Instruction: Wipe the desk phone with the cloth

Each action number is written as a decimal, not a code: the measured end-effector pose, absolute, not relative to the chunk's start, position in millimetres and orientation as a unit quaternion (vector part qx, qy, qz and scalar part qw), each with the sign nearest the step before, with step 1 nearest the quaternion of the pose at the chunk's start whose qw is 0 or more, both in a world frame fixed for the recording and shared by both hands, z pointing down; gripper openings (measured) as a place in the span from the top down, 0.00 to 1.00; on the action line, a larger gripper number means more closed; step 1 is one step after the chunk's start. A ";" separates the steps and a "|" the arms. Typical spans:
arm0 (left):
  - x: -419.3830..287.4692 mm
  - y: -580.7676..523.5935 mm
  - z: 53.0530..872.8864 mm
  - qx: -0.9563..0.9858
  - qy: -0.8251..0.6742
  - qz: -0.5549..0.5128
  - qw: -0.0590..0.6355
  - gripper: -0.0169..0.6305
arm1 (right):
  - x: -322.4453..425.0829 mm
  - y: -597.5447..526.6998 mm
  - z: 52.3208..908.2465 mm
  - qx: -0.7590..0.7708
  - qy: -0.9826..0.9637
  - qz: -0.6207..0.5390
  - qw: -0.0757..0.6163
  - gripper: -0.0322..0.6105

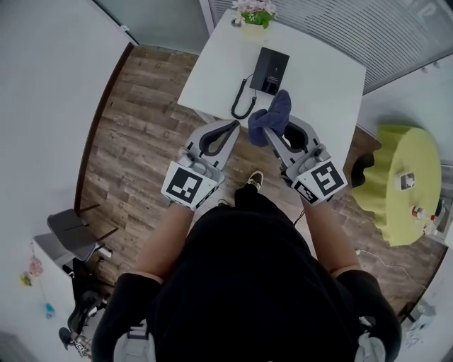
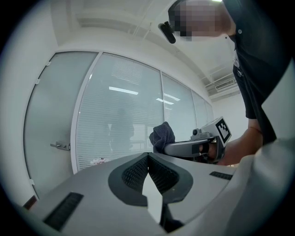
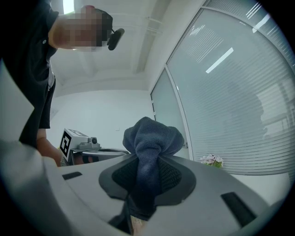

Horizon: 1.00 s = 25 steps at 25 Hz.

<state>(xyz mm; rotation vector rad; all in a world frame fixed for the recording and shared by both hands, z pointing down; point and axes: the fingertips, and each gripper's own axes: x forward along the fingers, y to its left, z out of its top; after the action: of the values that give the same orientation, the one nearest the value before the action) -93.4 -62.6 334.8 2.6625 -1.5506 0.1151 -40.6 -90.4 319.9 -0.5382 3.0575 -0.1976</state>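
Observation:
The black desk phone (image 1: 270, 70) lies on the white table (image 1: 325, 78), and its cord (image 1: 243, 101) loops off toward the near edge. My right gripper (image 1: 268, 132) is shut on a dark blue cloth (image 1: 273, 115), which bunches up above the jaws just short of the phone. In the right gripper view the cloth (image 3: 151, 138) fills the gap of that gripper (image 3: 150, 161). My left gripper (image 1: 229, 127) is held beside it at the table's near edge, shut with nothing in it. In the left gripper view its jaws (image 2: 148, 157) meet, with the cloth (image 2: 162, 134) beyond them. Both grippers tilt upward.
A small pot of flowers (image 1: 255, 13) stands at the table's far edge. A yellow-green round table (image 1: 400, 184) with small items is at the right. Wooden floor (image 1: 141, 134) lies to the left, a dark chair (image 1: 71, 237) at lower left. A glass wall with blinds (image 2: 120, 120) is ahead.

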 end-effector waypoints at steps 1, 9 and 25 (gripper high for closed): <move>-90.3 -67.8 337.3 0.863 -0.502 0.042 0.031 0.96 | -37.1 -96.6 320.9 -0.173 0.983 -0.065 0.016 0.79; -63.7 -102.7 335.0 0.868 -0.495 0.045 0.025 0.96 | -13.0 -130.7 329.9 -0.184 0.980 -0.069 0.018 0.79; -69.7 -167.9 344.9 0.891 -0.451 0.048 0.025 0.96 | -10.4 -187.4 346.3 -0.245 0.967 -0.073 0.010 0.79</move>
<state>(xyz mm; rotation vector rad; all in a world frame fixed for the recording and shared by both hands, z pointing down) -69.7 -167.9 344.9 2.7560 -1.3939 0.1487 -10.4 -187.4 346.3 -0.7662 3.0181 -0.2272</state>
